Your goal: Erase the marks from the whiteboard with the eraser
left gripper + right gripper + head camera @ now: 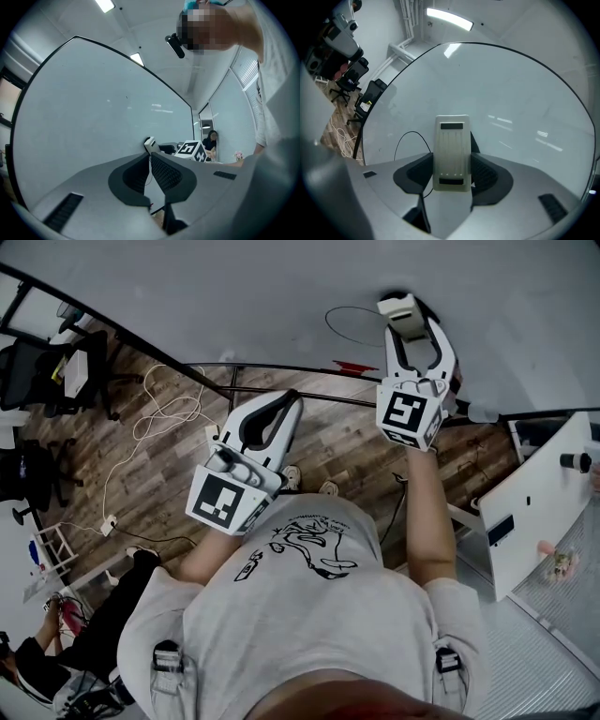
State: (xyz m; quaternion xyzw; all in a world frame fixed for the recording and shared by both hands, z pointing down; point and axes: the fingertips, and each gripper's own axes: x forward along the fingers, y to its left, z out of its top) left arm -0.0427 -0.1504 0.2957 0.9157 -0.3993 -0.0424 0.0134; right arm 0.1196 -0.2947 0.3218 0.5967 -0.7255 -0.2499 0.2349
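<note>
The whiteboard (234, 296) fills the top of the head view, with a thin black curved line (352, 326) drawn on it and a small red mark (352, 365) near its lower frame. My right gripper (412, 326) is shut on the pale eraser (397, 307), which is held up against the board just right of the black curve. In the right gripper view the eraser (451, 152) stands upright between the jaws of the right gripper (452, 164), the black line (406, 140) to its left. My left gripper (289, 401) hangs lower, off the board, shut and empty; the left gripper (150, 161) has its jaws together.
Below the board's lower frame (281, 371) is wood floor with white cables (159, 418). Office chairs (47, 371) stand at left. A seated person (56, 643) is at bottom left. A white cabinet (539, 502) stands at right.
</note>
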